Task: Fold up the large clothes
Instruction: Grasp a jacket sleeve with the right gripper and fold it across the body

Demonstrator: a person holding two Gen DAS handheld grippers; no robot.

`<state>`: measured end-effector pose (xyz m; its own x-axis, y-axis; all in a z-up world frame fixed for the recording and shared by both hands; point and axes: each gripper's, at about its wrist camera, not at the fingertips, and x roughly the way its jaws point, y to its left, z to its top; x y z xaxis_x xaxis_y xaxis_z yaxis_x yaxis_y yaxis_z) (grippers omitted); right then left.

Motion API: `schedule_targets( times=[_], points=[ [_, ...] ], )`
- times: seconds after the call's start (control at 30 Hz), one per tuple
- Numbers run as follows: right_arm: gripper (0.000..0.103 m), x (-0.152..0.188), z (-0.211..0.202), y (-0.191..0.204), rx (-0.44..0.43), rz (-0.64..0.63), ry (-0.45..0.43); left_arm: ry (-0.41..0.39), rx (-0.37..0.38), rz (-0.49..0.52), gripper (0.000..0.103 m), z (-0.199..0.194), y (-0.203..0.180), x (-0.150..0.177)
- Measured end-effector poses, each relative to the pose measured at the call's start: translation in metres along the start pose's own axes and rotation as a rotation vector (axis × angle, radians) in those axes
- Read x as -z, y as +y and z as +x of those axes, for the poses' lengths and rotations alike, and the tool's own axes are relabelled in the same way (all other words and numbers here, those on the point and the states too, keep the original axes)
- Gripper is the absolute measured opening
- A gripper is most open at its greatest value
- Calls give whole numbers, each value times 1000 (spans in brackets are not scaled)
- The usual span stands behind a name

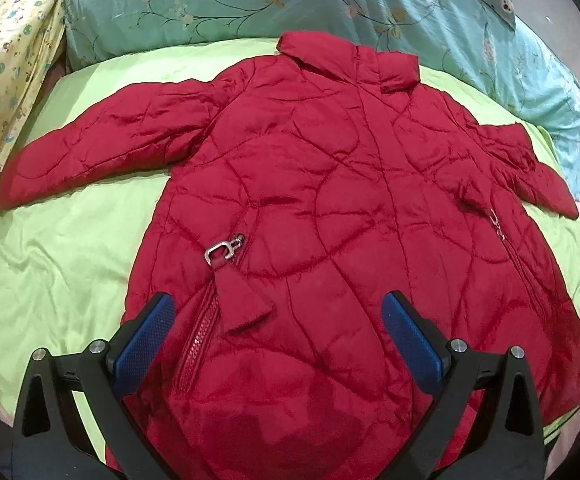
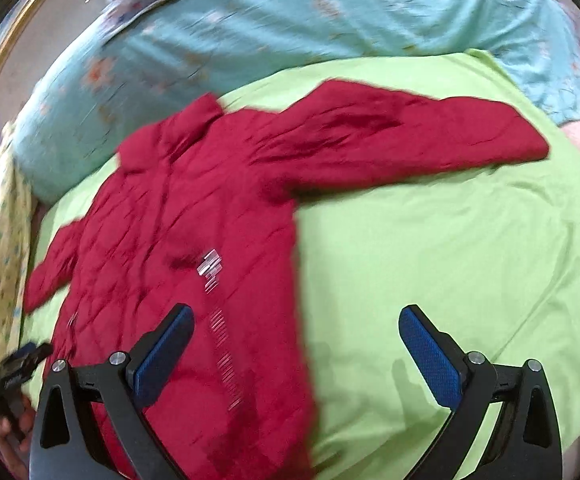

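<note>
One red quilted coat (image 1: 310,184) lies flat, front up, both sleeves spread, on a green bed sheet (image 1: 70,248). Two hand-held grippers hover over it: left hand-held gripper (image 1: 276,320) and right hand-held gripper (image 2: 296,332), both spread wide, empty.

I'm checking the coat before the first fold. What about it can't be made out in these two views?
- Hem of the coat: left wrist view, hidden behind the open left tongs and cut off by the bottom edge.
- Quilting and zip pull: right wrist view, smeared by motion blur.
- Right pocket zip: left wrist view, too small and squeezed near the fisheye rim.
- Coat's underside: hidden against the green sheet in both views.
</note>
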<state>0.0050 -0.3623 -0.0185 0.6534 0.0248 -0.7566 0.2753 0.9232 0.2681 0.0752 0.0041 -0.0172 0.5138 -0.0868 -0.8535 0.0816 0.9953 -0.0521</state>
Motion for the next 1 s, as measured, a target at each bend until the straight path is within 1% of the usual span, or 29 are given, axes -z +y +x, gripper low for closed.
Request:
schedule_targets(
  times=[0.07, 0.13, 0.2, 0.27, 0.33, 0.43, 0.5, 0.6, 0.67, 0.73, 0.8, 0.83, 0.87, 0.9, 0.93, 1.0],
  points=[
    [101, -12, 2, -18, 23, 33, -27, 2, -6, -2, 103, 3, 0, -3],
    [101, -26, 5, -42, 26, 75, -70, 3, -8, -5, 103, 5, 0, -6],
    [98, -37, 10, -63, 27, 116, -103, 8, -10, -3, 103, 9, -1, -7],
    [89, -51, 19, -91, 47, 178, -136, 11, -9, 2, 103, 11, -3, -8],
    [83, -63, 31, -120, 63, 256, -149, 15, -7, 7, 103, 14, -6, -8],
    [82, -75, 46, -158, 51, 363, -164, 20, -4, 15, 103, 17, -8, -8],
    [78, -83, 57, -181, 72, 414, -173, 29, -7, 20, 103, 20, -10, -9],
    [72, -92, 72, -206, 55, 484, -185, 40, -20, 26, 103, 24, -11, -10],
    [64, -96, 80, -221, 41, 528, -198, 47, -25, 28, 103, 27, -12, -11],
    [60, -103, 85, -232, 37, 547, -218, 51, -30, 33, 103, 29, -13, -12],
    [59, -109, 91, -238, 23, 560, -239, 55, -30, 38, 103, 31, -16, -12],
    [55, -110, 93, -241, 18, 571, -249, 56, -29, 40, 103, 32, -16, -12],
    [43, -112, 95, -243, 13, 584, -257, 57, -26, 42, 103, 33, -17, -12],
    [34, -113, 95, -243, 12, 587, -261, 58, -24, 44, 103, 34, -18, -13],
    [20, -117, 97, -242, 8, 582, -262, 60, -21, 46, 103, 35, -18, -13],
    [17, -121, 91, -233, -6, 558, -280, 62, -14, 46, 103, 38, -19, -14]
  ],
)
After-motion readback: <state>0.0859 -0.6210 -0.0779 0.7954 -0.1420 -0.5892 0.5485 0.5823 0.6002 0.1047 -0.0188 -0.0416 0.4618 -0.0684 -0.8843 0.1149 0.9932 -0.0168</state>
